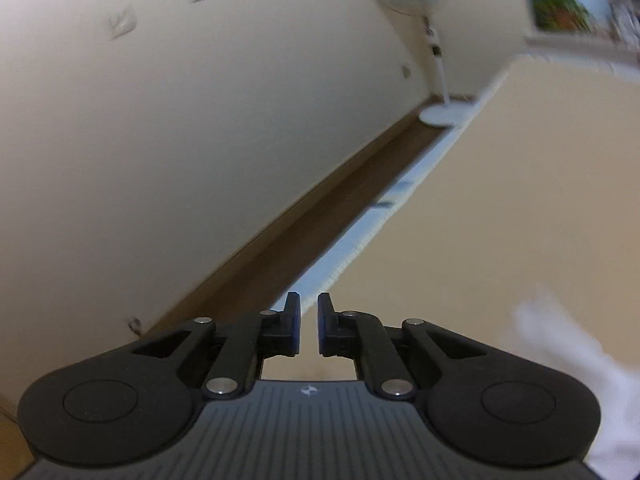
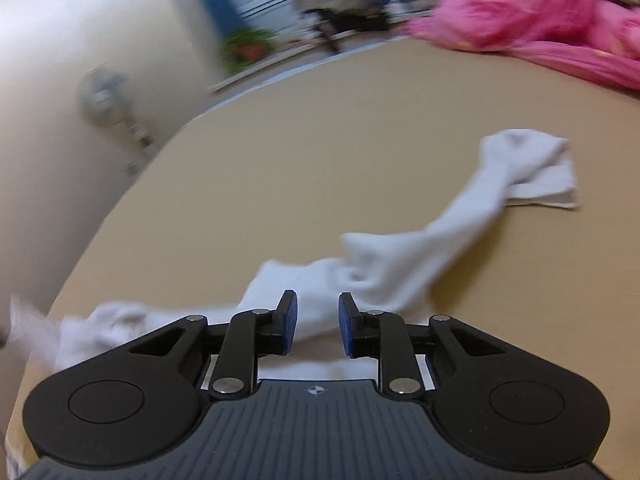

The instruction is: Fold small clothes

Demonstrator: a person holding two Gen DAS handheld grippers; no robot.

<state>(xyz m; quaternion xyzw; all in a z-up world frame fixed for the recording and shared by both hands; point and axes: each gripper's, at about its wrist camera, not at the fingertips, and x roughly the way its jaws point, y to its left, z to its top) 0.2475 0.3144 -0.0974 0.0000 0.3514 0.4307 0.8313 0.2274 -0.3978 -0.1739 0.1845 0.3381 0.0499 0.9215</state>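
Partly blurred, perhaps socks (image 2: 400,264), white.

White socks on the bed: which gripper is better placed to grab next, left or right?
Right, probably. The right gripper points at the white socks, jaws apart and empty. The left gripper faces the bed's edge and wall, with white cloth only at its view's margin.

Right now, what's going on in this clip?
A person is folding small clothes on a tan bed with a hand-held gripper in each hand. White socks lie stretched and crumpled across it, not yet folded. The right hand-held gripper hangs open just over the socks, gripping nothing. The left hand-held gripper is empty, jaws slightly apart, aimed at the bed's edge and the wall. A pink blanket sits at the far side.
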